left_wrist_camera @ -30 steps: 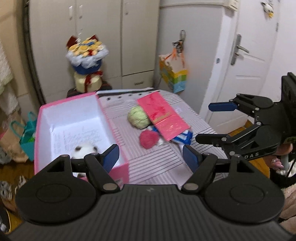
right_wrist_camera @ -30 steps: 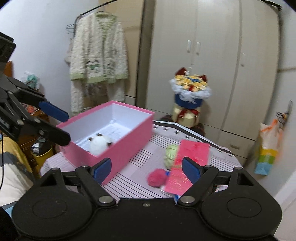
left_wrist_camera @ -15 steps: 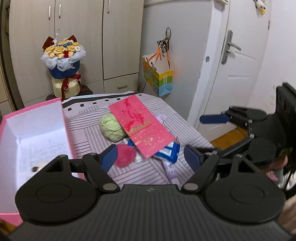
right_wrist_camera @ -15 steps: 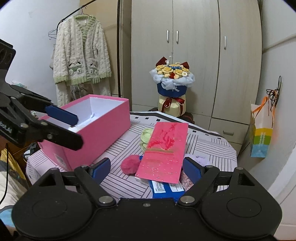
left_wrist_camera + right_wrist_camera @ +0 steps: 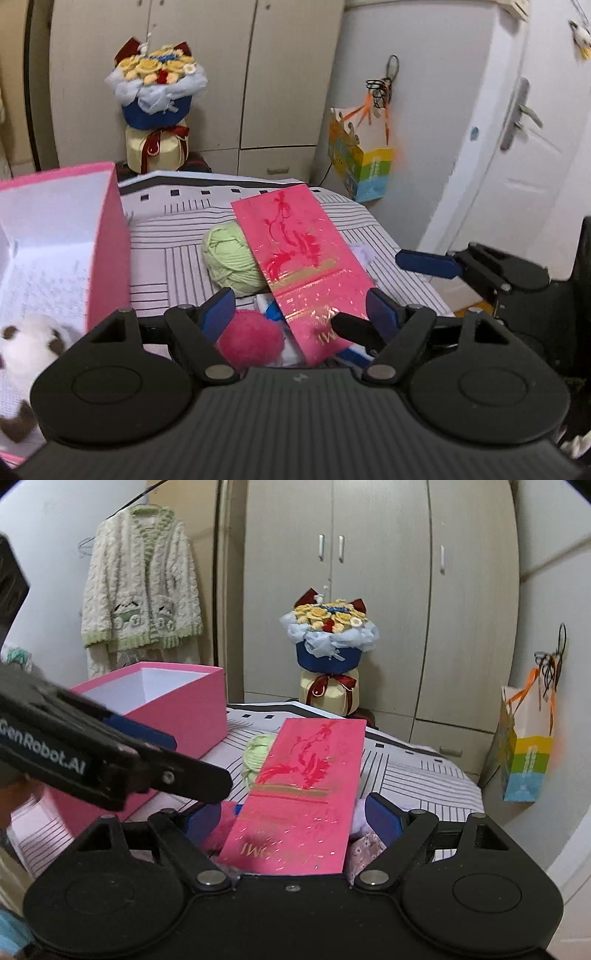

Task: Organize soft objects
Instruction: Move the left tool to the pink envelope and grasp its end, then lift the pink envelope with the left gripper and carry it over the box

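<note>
On the striped table point(image 5: 177, 236) a large pink envelope point(image 5: 303, 266) lies over a green yarn ball point(image 5: 232, 258), beside a pink pompom point(image 5: 251, 341). At the left an open pink box point(image 5: 107, 236) holds a white panda plush point(image 5: 26, 343). My left gripper point(image 5: 299, 314) hovers over the pompom and envelope with its jaws closing; its pads touch nothing. My right gripper point(image 5: 291, 818) is open just above the envelope's point(image 5: 303, 794) near end. The right wrist view also shows the yarn point(image 5: 256, 755), the box point(image 5: 173, 709) and the left gripper point(image 5: 199, 762).
A blue-and-white packet point(image 5: 271, 308) and a flowered cloth piece point(image 5: 365, 853) lie under the envelope. Behind the table stand a flower bouquet point(image 5: 328, 635) and wardrobe doors point(image 5: 388, 590). A coloured paper bag point(image 5: 360, 162) hangs at the right, and a cardigan point(image 5: 140, 590) hangs at the left.
Both grippers have come down and closer to the pile of objects. The left wrist view has swung back left, so the panda shows again. The right gripper's fingers now reach over the envelope.
</note>
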Demonstrator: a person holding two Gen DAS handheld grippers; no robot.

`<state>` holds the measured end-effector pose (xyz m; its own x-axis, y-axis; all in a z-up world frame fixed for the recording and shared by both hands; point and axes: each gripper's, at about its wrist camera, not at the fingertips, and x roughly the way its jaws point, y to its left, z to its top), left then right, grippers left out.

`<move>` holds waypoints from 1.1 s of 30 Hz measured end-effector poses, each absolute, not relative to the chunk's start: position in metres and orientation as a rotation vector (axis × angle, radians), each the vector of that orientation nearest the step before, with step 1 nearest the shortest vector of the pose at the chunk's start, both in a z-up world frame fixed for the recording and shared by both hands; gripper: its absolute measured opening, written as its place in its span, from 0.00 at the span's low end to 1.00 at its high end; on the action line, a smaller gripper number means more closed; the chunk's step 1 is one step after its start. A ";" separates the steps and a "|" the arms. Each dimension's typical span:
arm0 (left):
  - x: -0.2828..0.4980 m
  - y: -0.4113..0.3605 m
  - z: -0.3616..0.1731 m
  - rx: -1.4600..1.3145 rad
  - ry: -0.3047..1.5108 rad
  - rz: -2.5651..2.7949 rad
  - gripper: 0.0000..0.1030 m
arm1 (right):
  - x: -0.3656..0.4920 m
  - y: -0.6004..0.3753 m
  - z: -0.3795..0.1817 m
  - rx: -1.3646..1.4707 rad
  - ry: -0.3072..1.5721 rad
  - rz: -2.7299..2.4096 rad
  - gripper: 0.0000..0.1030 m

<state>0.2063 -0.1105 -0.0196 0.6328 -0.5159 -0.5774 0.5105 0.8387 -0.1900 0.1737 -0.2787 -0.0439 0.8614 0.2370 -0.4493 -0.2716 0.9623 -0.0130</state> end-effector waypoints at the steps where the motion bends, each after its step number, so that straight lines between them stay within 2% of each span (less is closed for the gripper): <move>1: 0.211 -0.111 -0.024 -0.034 0.673 -0.591 0.73 | 0.178 -0.280 -0.046 -0.068 0.463 0.260 0.86; 7: 0.233 -0.117 -0.044 -0.120 0.676 -0.549 0.72 | 0.196 -0.295 -0.058 0.016 0.505 0.254 0.86; 11: 0.245 -0.119 -0.057 -0.171 0.712 -0.557 0.61 | 0.203 -0.299 -0.065 0.053 0.541 0.273 0.86; 16: 0.253 -0.119 -0.073 -0.235 0.758 -0.549 0.56 | 0.209 -0.292 -0.070 0.030 0.568 0.281 0.86; 19: 0.252 -0.118 -0.078 -0.264 0.748 -0.529 0.51 | 0.211 -0.286 -0.071 0.015 0.579 0.299 0.89; 23: 0.249 -0.119 -0.080 -0.285 0.735 -0.531 0.37 | 0.213 -0.279 -0.073 0.005 0.584 0.300 0.90; 30: 0.244 -0.126 -0.077 -0.241 0.715 -0.506 0.29 | 0.214 -0.271 -0.078 -0.034 0.587 0.253 0.90; 33: 0.243 -0.127 -0.077 -0.233 0.714 -0.501 0.28 | 0.214 -0.269 -0.080 -0.027 0.586 0.250 0.89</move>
